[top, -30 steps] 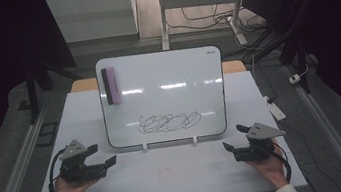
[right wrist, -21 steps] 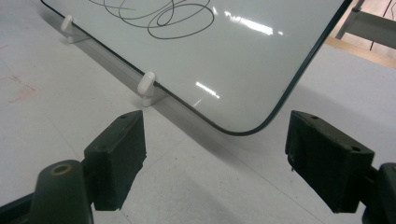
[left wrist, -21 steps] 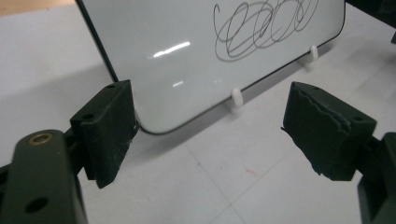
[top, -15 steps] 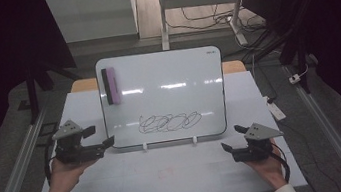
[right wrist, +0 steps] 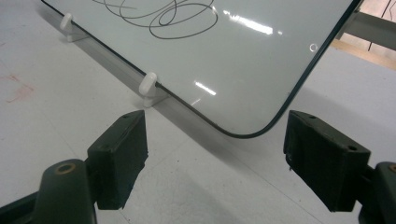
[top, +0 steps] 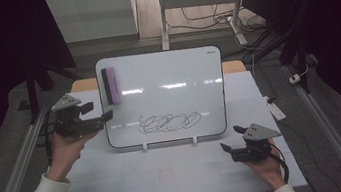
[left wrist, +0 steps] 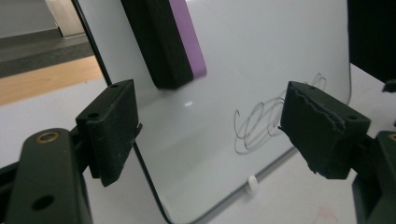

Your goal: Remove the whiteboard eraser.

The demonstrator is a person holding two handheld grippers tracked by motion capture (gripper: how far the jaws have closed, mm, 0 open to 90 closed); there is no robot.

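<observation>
The eraser (top: pixel 110 86), a black block with a purple back, clings upright to the upper left corner of the whiteboard (top: pixel 165 71), which stands tilted on small white clips on the tabletop (top: pixel 170 177); a looping scribble (top: pixel 169 122) crosses the board's lower middle. The left tool (top: pixel 103 116) hangs raised at the board's left edge, just below and beside the eraser, its jaws wide with nothing between them, though they have just been closing a little. The step in hand appears to be the reach for the eraser: it would go best if the tool rose a little further along the edge, squared its jaws to the eraser's long sides, and closed only once both pads flank the block, so that the board is not pushed back on its clips. The right tool (top: pixel 230 139) rests low over the tabletop, off the board's lower right corner, jaws likewise wide and empty and lately narrowing slightly; it might steady the board if needed. The left gripper view gives what the high view cannot: the eraser (left wrist: pixel 170 42) lies just above and ahead of the gap between the jaws, and the board's dark rim runs close past the left pad. The right gripper view shows the rounded corner of the board (right wrist: pixel 243 93) and a support clip (right wrist: pixel 148 86) just ahead of that tool.
</observation>
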